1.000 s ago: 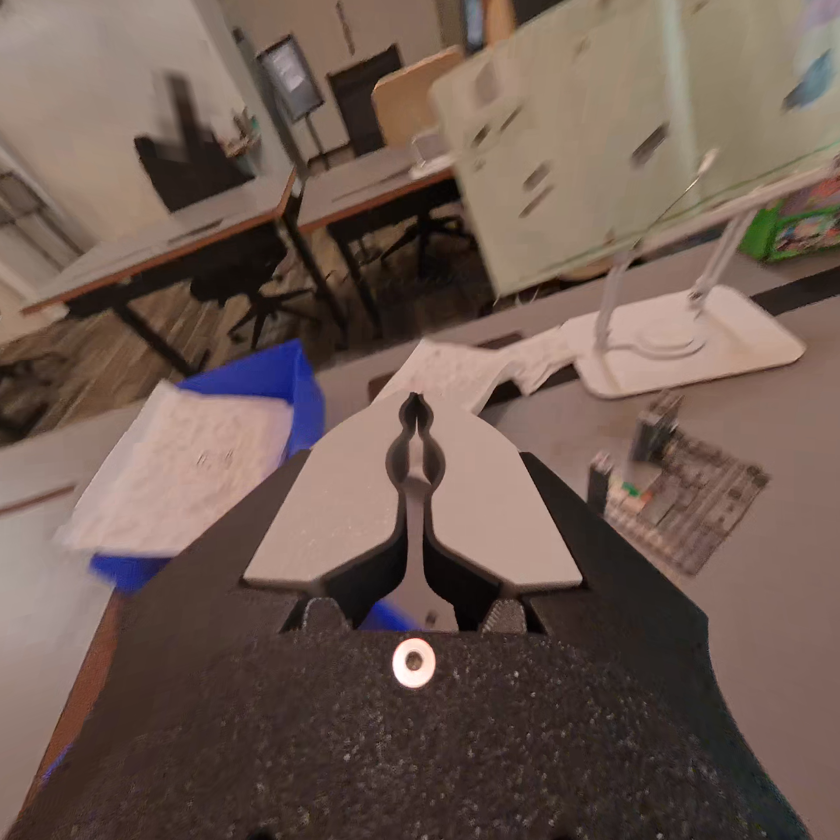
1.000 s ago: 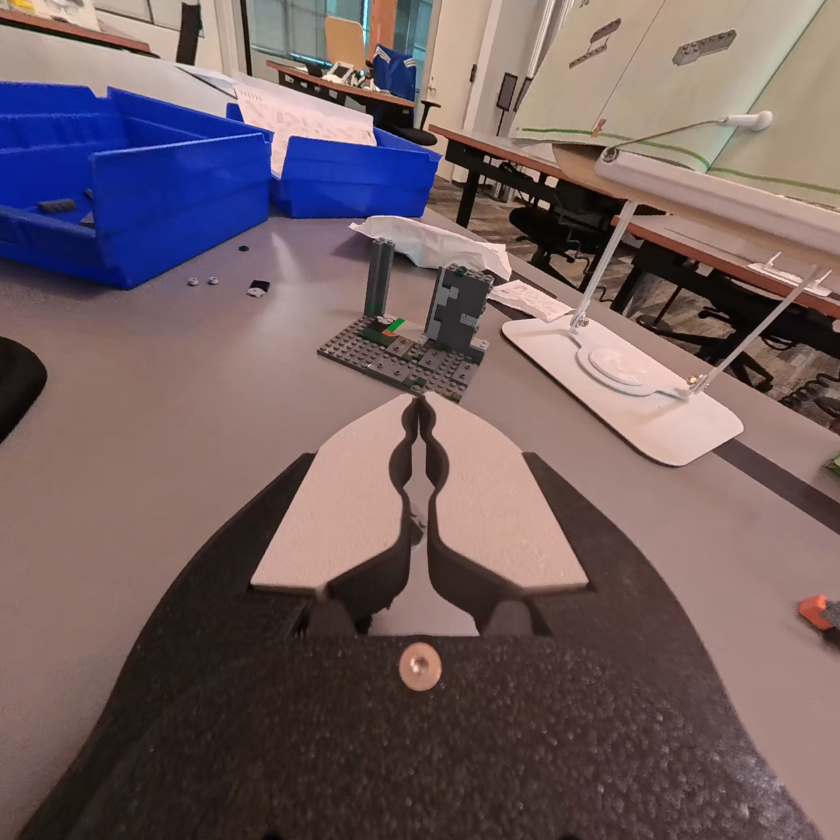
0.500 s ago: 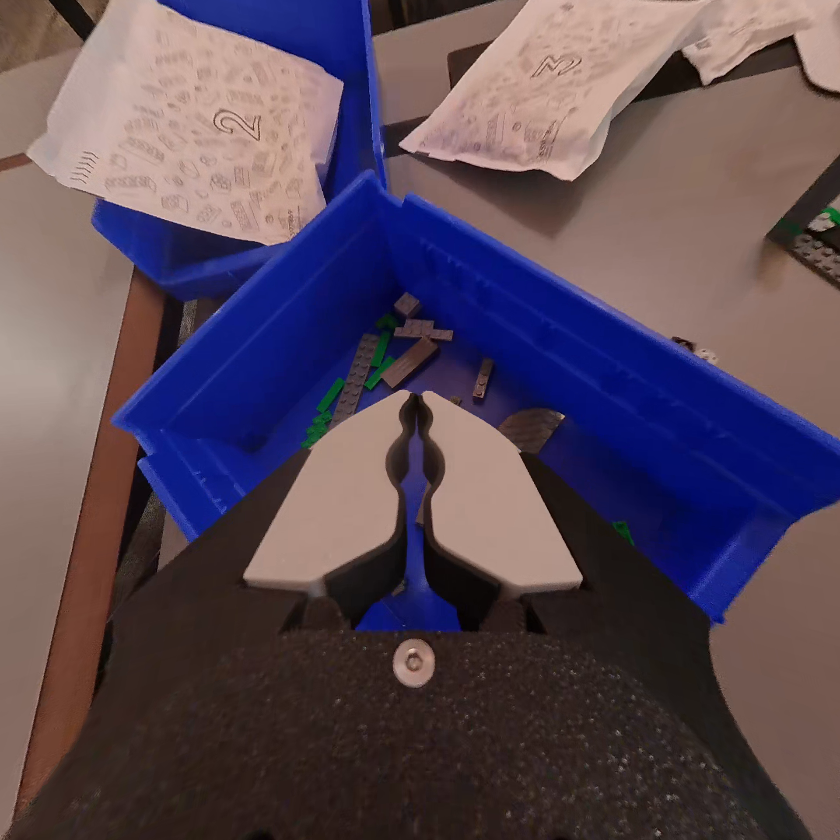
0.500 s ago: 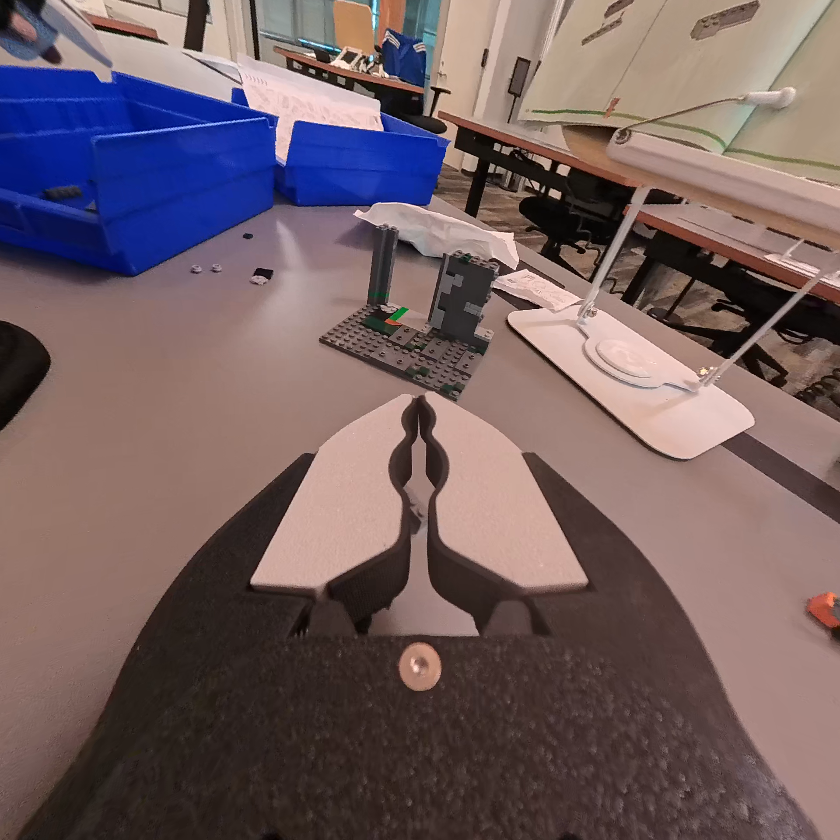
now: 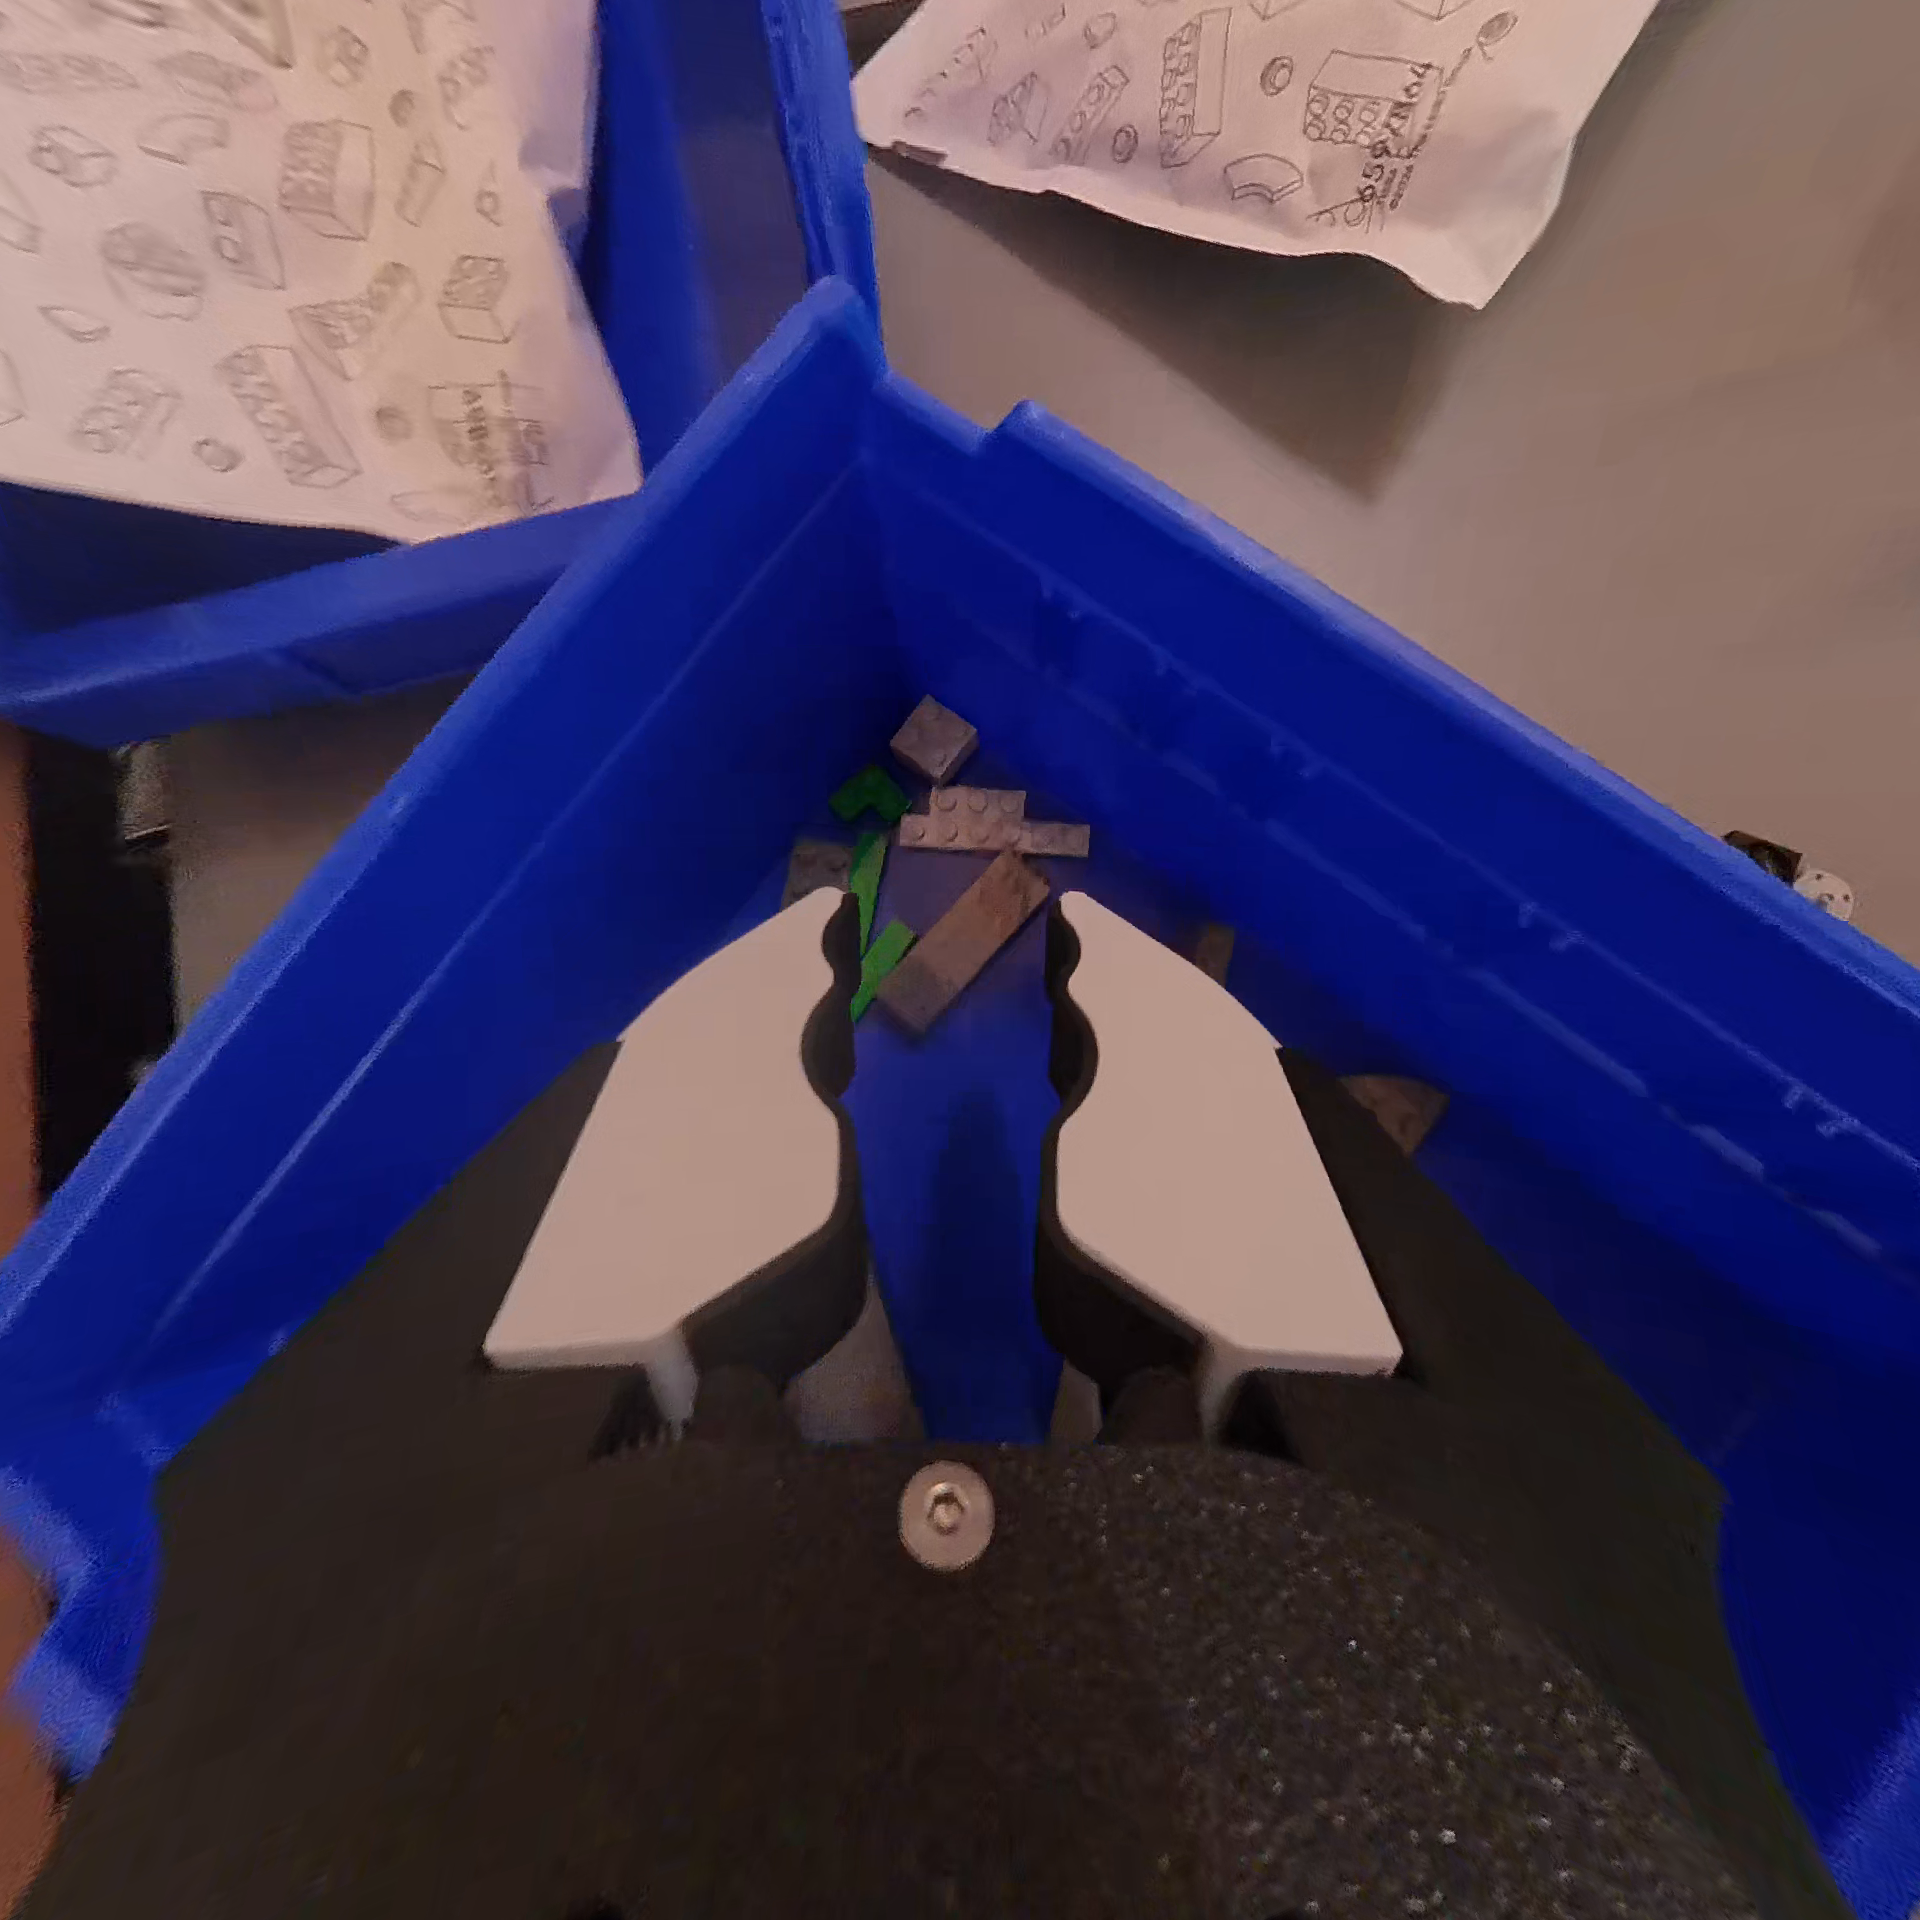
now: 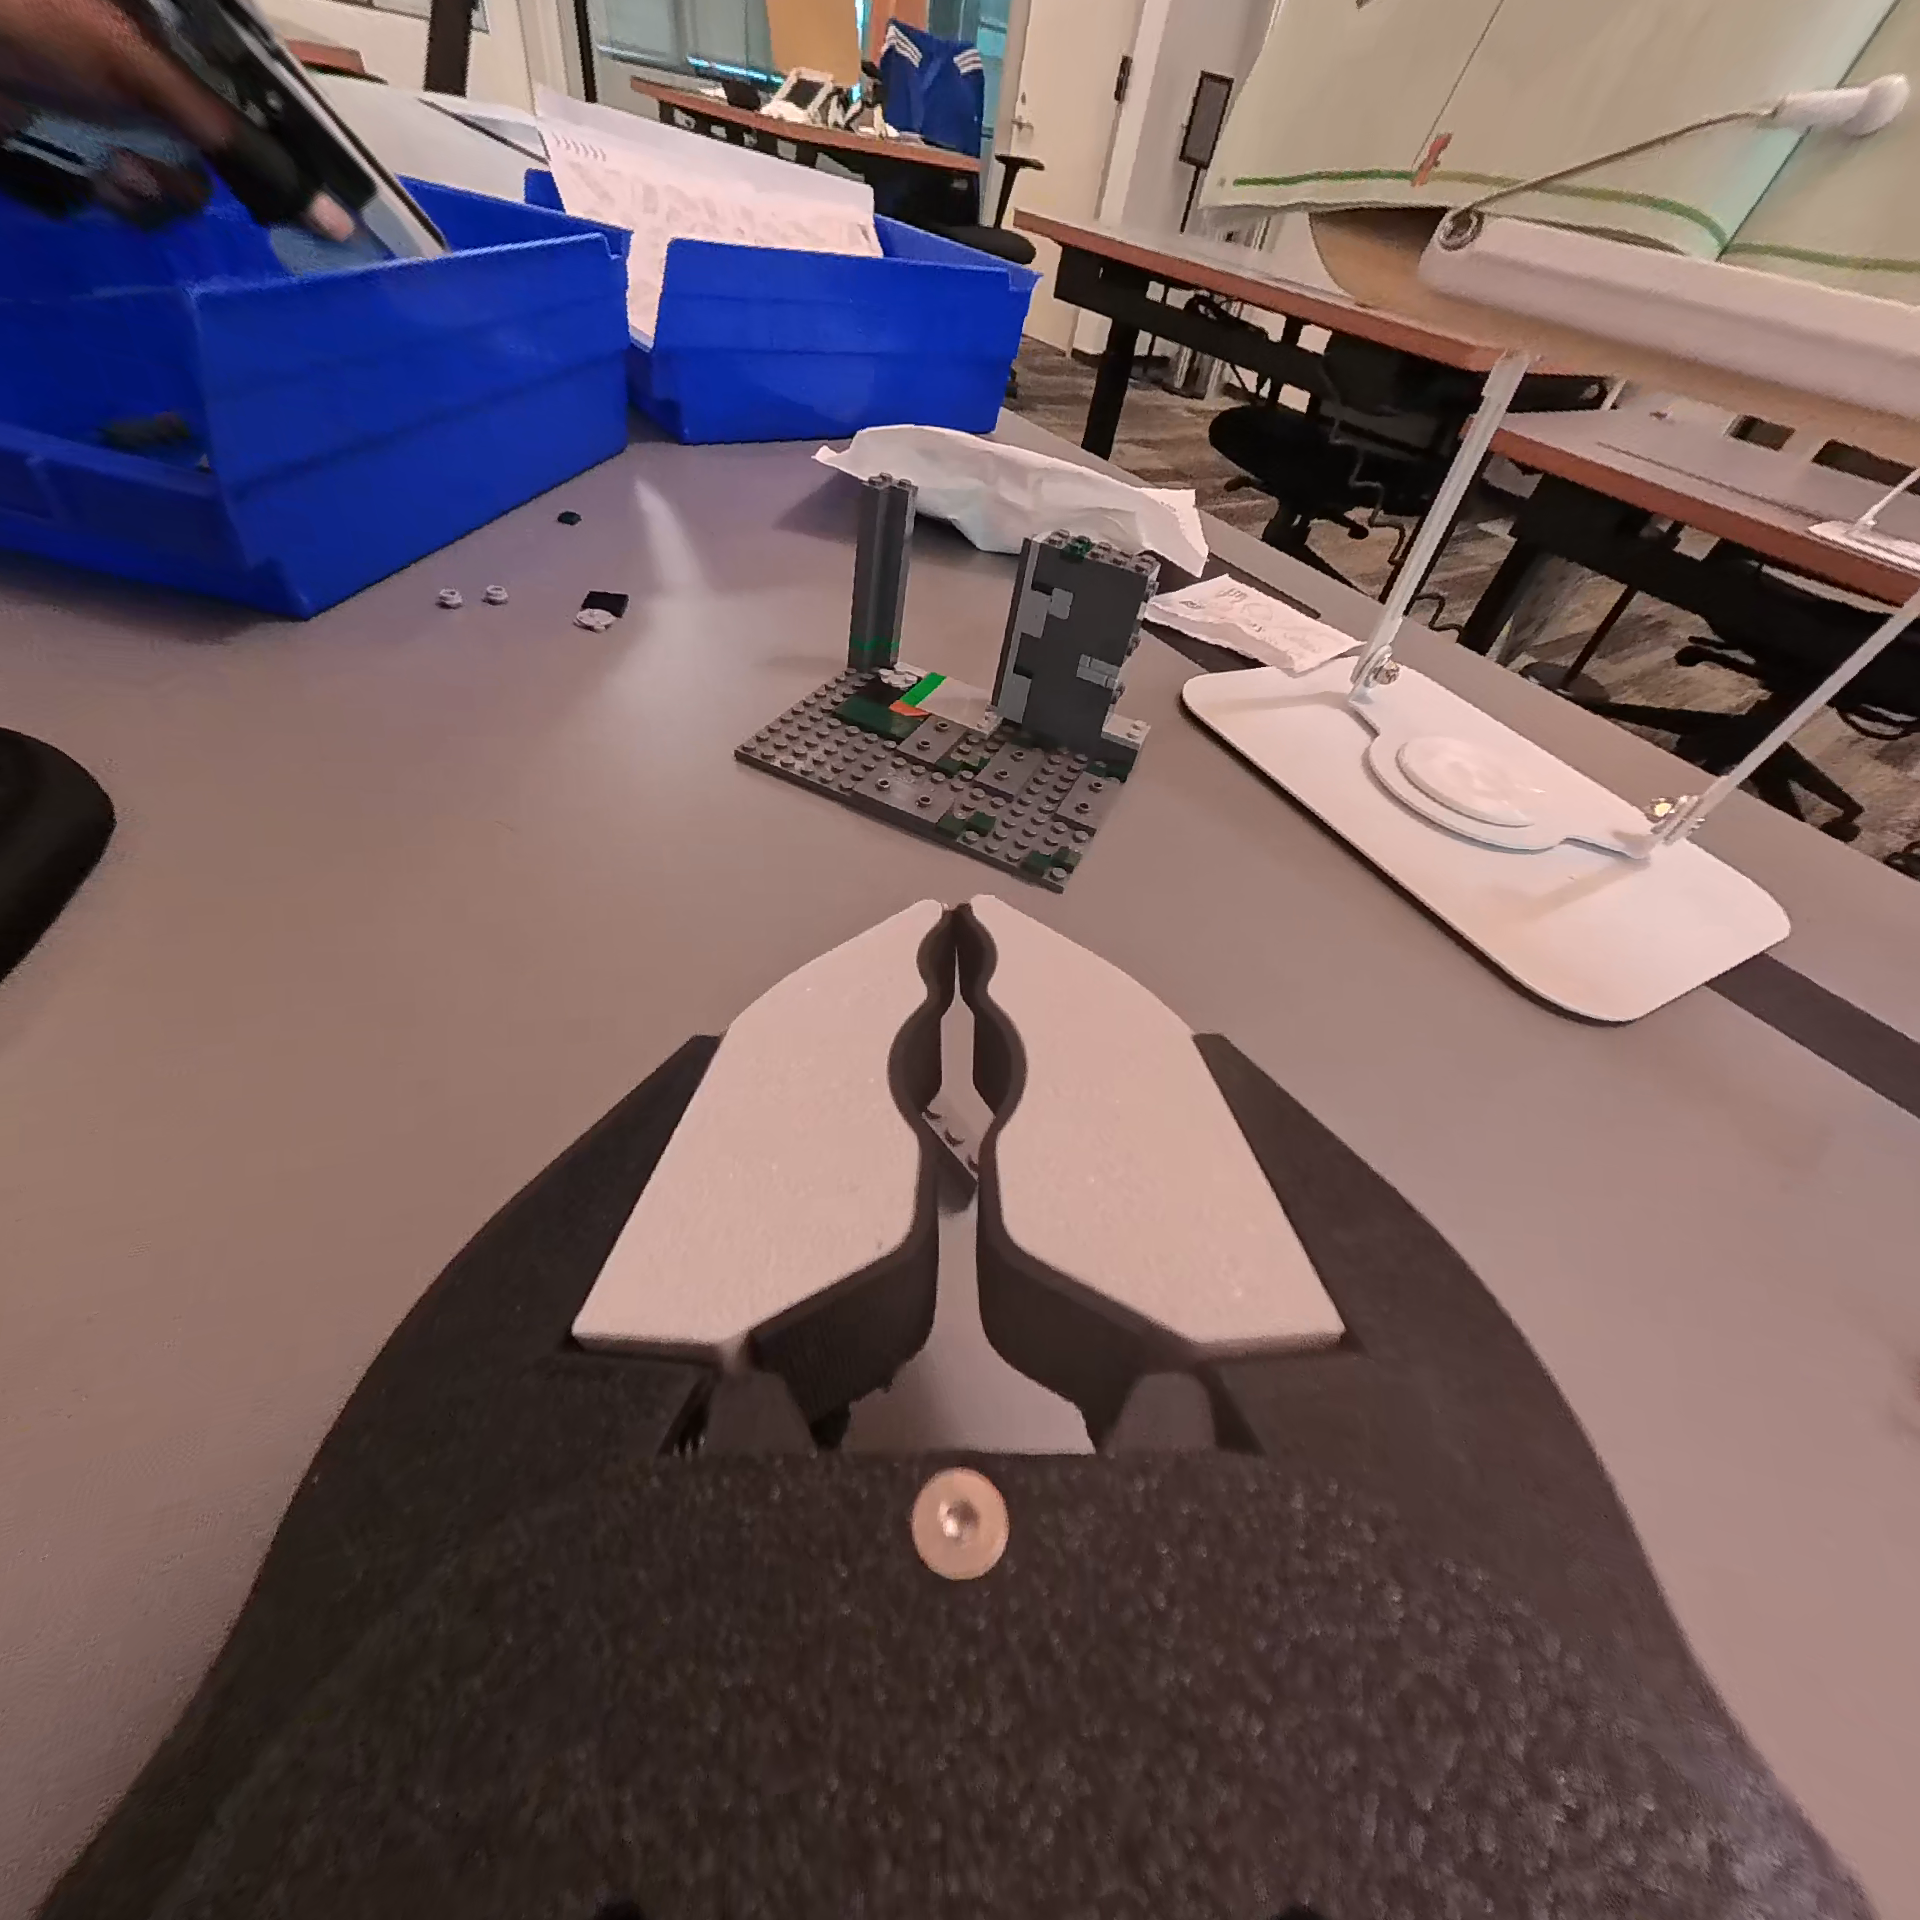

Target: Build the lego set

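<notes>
My left gripper [image 5: 948,904] is open and low inside a blue bin [image 5: 1351,727]. Its fingertips flank a flat grey tile [image 5: 966,951], beside green pieces [image 5: 871,883] and grey plates [image 5: 987,826] in the bin's far corner. My right gripper [image 6: 954,912] hovers over the grey table, fingertips together, with a small dark lego piece [image 6: 951,1141] wedged between its fingers. Ahead of it stands the build: a dark grey baseplate [image 6: 935,800] with a thin pillar [image 6: 881,582] and a grey wall [image 6: 1075,644]. The right wrist view shows the left gripper [image 6: 281,145] dipping into the bin [image 6: 395,416].
A second blue bin [image 6: 831,343] holds a printed paper bag [image 5: 260,239]. Another bag [image 5: 1247,114] lies on the table beside it. A white stand base [image 6: 1486,821] sits right of the build. Small loose pieces [image 6: 494,595] lie near the bin. A black pad [image 6: 42,831] is at the left edge. The grippers' ends are close to 50 centimetres from one another.
My left gripper swung down from facing the room, dropped into the blue bin and opened over the pieces. My right gripper stayed shut and barely shifted.
</notes>
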`<state>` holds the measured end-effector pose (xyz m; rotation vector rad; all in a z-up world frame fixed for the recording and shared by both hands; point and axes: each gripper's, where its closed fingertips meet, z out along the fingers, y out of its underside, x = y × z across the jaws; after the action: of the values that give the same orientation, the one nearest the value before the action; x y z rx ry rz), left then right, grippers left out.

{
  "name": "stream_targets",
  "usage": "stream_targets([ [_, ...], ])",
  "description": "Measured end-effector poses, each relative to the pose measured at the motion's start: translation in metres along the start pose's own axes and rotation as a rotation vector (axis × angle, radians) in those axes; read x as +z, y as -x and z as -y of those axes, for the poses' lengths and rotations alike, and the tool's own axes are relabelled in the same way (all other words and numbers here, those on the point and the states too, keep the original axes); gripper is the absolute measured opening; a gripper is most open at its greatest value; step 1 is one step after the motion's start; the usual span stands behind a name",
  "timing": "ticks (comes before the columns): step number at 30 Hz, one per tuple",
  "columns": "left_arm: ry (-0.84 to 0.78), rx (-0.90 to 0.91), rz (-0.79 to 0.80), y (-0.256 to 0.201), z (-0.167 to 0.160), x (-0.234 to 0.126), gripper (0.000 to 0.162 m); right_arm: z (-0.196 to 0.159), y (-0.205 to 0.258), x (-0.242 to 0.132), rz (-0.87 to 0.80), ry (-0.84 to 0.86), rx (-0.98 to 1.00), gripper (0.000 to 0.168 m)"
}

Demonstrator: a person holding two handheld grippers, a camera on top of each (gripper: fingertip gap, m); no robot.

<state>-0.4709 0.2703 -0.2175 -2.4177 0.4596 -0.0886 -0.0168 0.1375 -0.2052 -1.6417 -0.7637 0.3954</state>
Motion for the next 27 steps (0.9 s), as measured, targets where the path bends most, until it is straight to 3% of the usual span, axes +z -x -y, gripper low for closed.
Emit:
stream_targets([
  [9, 0.066, -0.06, -0.032, 0.007, 0.003, 0.052, 0.029, -0.005, -0.001, 0.005, -0.008, 0.023, 0.002, 0.0],
  [15, 0.064, -0.056, -0.026, 0.005, 0.004, 0.067, 0.032, -0.004, 0.002, 0.005, 0.011, 0.021, 0.013, 0.0],
  [27, 0.013, 0.067, -0.013, 0.011, 0.01, 0.083, 0.017, -0.006, 0.007, 0.004, 0.05, 0.033, 0.031, 0.0],
])
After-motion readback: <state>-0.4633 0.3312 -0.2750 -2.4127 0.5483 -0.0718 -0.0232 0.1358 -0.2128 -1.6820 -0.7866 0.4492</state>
